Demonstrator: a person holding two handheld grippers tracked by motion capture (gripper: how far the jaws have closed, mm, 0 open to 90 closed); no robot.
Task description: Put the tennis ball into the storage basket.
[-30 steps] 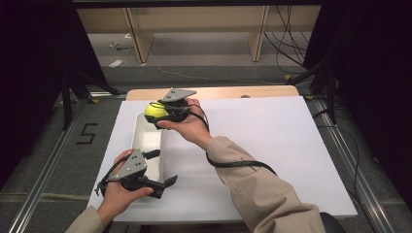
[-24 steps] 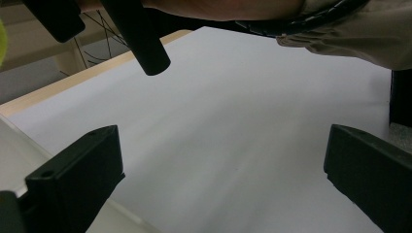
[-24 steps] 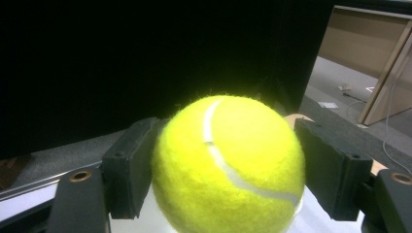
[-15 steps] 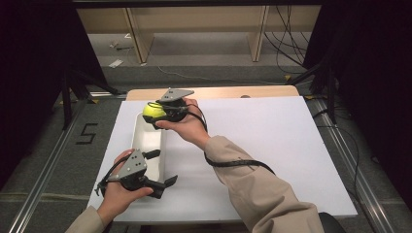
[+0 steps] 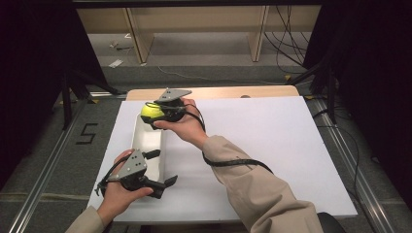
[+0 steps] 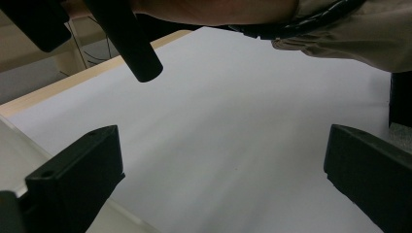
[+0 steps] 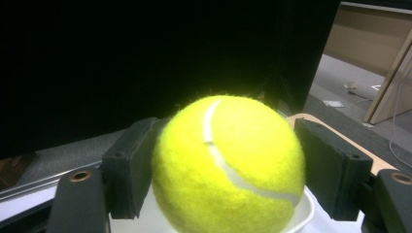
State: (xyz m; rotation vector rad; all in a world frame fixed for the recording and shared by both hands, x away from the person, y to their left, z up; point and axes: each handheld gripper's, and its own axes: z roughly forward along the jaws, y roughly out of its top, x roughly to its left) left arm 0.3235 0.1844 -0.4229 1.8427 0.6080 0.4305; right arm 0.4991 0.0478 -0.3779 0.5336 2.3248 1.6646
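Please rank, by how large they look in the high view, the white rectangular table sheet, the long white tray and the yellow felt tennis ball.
1. White rectangular table sheet
2. Long white tray
3. Yellow felt tennis ball, held above the tray, nearer the camera, yet plainly smallest.

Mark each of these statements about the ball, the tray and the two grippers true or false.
1. The right gripper grips the fuzzy yellow-green tennis ball. True.
2. The ball rests on the tray floor. False: it is held above the far end of the long white plastic tray.
3. The left gripper is open with nothing between its jaws. True.
4. The left gripper holds the tray's rim. False: it holds nothing, beside the tray's near end.
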